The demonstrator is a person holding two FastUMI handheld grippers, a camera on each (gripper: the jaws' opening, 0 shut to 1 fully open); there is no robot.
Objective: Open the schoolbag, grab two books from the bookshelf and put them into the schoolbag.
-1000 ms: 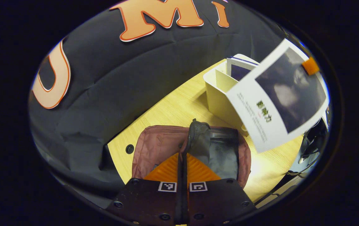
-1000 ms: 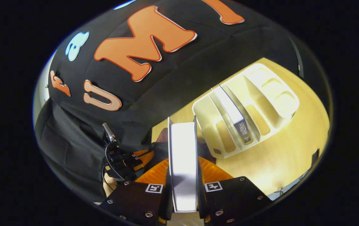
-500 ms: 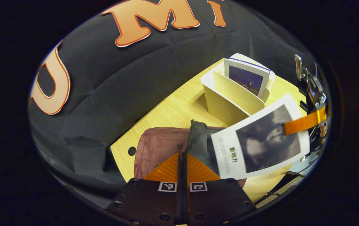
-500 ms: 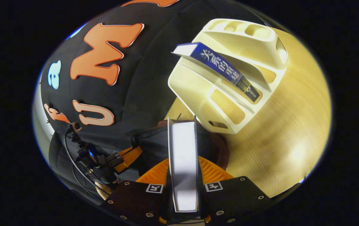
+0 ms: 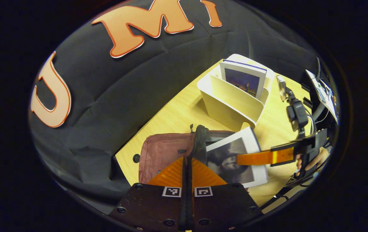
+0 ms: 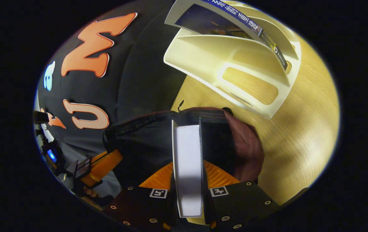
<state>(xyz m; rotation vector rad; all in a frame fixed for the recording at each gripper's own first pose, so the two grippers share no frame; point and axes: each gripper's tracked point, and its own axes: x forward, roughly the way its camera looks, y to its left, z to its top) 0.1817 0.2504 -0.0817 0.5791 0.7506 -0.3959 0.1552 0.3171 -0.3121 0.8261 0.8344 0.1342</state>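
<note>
Black cloth hangs behind a pale wood-grain table on which a dusty-red fabric schoolbag lies with its dark-lined mouth open. The left gripper has its fingers closed together on the bag's black zipper edge and lifts it, which I judge is meant to keep the opening wide for the book to enter. The right gripper is clamped on a white-covered book with a dark photograph, pinching it across its thickness so the white page edges point forward, a hold that lets it slide in edge first. In the left gripper view that book is tilted over the opening with its lower corner already at the mouth, beside the lifted flap; in the right gripper view its leading edge reaches over the black lining. Behind the bag stands a cream plastic bookshelf with slanted dividers, apart from the bag, holding the second book with a blue spine upright in one slot. Compared with a second ago, the carried book has come down from high in front of the bookshelf to the bag's mouth, and the right gripper has swung from facing the bookshelf to looking down into the bag, while the left gripper has kept its hold on the zipper edge. The first book looks almost placed; the second awaits.
</note>
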